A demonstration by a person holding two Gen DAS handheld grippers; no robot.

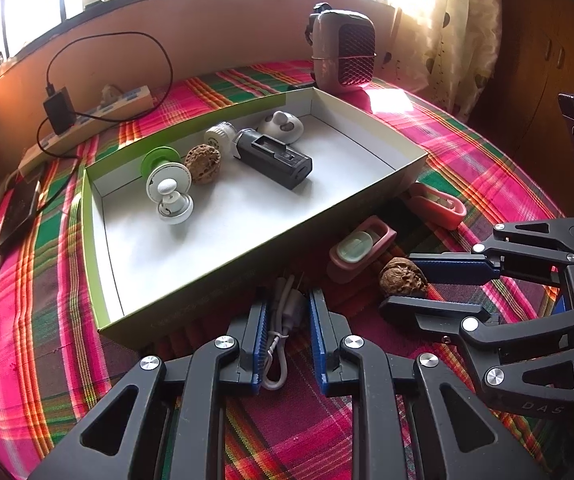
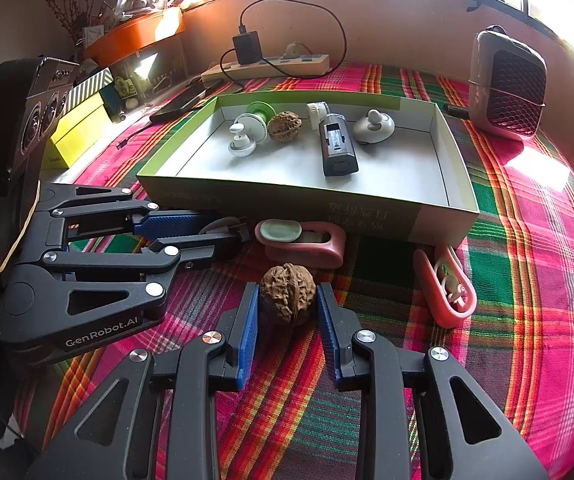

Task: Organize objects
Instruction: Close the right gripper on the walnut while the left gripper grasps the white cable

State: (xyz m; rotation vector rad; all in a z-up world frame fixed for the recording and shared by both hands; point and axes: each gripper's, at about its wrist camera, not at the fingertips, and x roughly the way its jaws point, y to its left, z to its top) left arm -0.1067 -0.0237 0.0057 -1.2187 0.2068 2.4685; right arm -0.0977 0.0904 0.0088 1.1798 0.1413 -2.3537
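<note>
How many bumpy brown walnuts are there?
2. One walnut lies inside the box, beside the green-and-white gadget. The other walnut sits on the plaid cloth, between the right gripper's blue pads. Nothing suggests more hiding.

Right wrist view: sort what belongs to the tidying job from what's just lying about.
Job: box; walnut in right claw; white cable in left claw; pink cases.
Lying about: power strip; charger; speaker; phone.

"GenRobot.AI" is printed in white on the black left gripper (image 2: 223,236) body; the shallow green-and-white cardboard box (image 2: 367,216) front bears illegible pale characters.
</note>
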